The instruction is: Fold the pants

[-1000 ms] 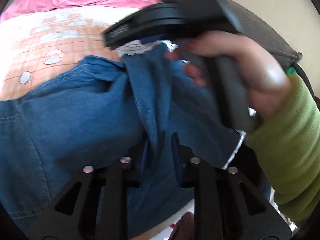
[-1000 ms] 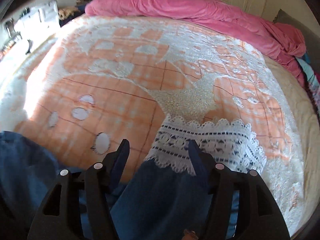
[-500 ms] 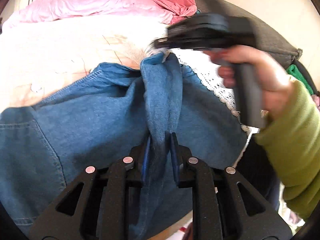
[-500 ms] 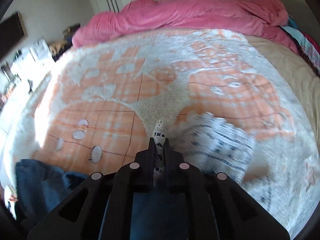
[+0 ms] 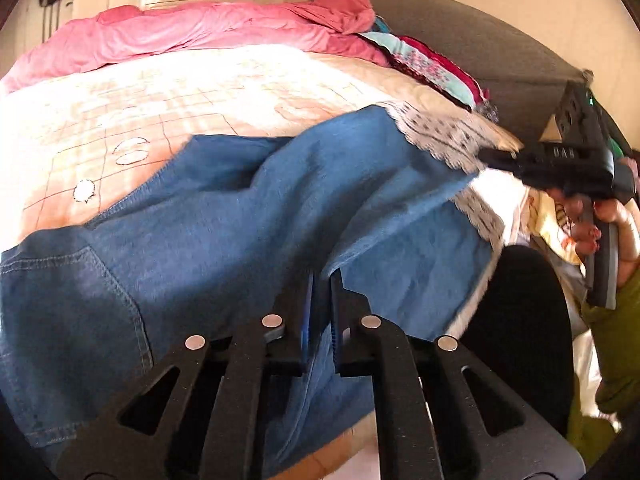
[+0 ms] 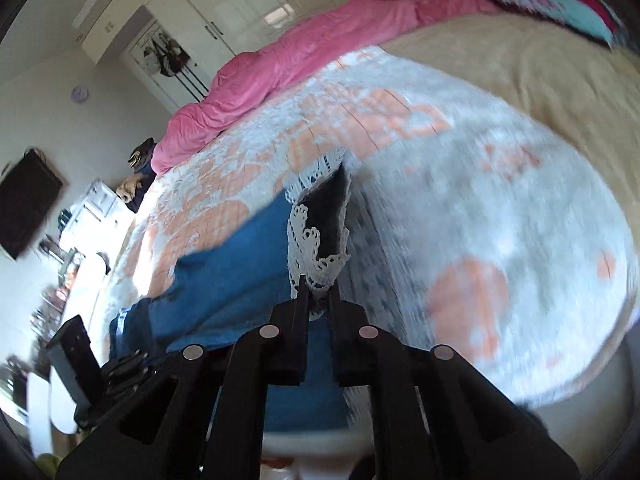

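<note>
The pants (image 5: 248,240) lie on the bed (image 5: 168,92), stretched between both tongs. Left tongs (image 5: 320,280) pinch the denim; right tongs (image 6: 318,294) pinch the lace hem (image 6: 308,248). Better keep both grips tight and lift evenly, so the leg lands flat.

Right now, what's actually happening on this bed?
A person holding a gripper in each hand is folding blue denim pants on a bed covered by an orange-and-white blanket. The left gripper is shut on a denim fold partway along the pants. The right gripper is shut on the lace hem of a leg, holding it off to the right side. The pants lie spread across the blanket, fold not yet completed. A pink duvet is bunched at the far end.
</note>
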Demonstrator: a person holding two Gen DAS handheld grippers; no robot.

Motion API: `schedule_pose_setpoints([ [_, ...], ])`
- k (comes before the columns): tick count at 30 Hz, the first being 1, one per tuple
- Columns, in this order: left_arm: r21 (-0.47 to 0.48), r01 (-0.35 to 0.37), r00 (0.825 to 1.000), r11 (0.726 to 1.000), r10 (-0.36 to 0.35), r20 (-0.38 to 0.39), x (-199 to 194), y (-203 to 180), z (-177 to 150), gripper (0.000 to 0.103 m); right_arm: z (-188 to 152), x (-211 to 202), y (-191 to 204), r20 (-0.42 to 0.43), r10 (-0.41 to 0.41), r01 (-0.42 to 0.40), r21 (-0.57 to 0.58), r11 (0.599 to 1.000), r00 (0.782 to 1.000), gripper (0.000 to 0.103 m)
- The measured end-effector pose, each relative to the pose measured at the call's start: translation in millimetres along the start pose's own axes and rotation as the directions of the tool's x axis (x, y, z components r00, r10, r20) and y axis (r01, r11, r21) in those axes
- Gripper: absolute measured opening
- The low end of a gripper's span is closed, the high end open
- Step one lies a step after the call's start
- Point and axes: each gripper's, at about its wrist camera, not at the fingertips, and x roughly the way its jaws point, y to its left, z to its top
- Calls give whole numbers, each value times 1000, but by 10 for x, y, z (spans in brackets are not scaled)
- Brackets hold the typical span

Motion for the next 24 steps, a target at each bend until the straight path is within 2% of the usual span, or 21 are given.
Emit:
schedule_pose_setpoints([
  [3, 43, -1, 1000, 999, 1, -11, 40, -43, -45, 2, -241, -15, -163, -46, -3, 4, 31, 1000, 999, 8],
  [7, 83, -14, 999, 996, 17, -29, 102, -139, -59, 4, -369, 20, -220, -65, 0, 2, 35, 999, 998, 11],
  [9, 101, -21, 999, 995, 24, -26, 139, -179, -57, 5, -395, 8, -266, -59, 3, 0, 56, 998, 998, 19],
  [13, 115, -43, 999, 992, 47, -28, 213, -213, -76, 5, -375, 25, -316, -43, 16, -12, 73, 997, 999, 19],
  [15, 115, -57, 997, 992, 61, -37, 221, -220, -73, 0, -369, 16, -318, -35, -5, 8, 61, 998, 999, 10],
  [21, 172, -12, 1000, 985, 15, -19, -83, -297, -168, 0, -397, -224, -293, -40, 29, -27, 38, 999, 999, 9],
  [24, 192, -7, 999, 981, 17, -47, -64, -310, -261, 1, -475, -216, -318, -79, 8, -6, 26, 1000, 997, 9],
])
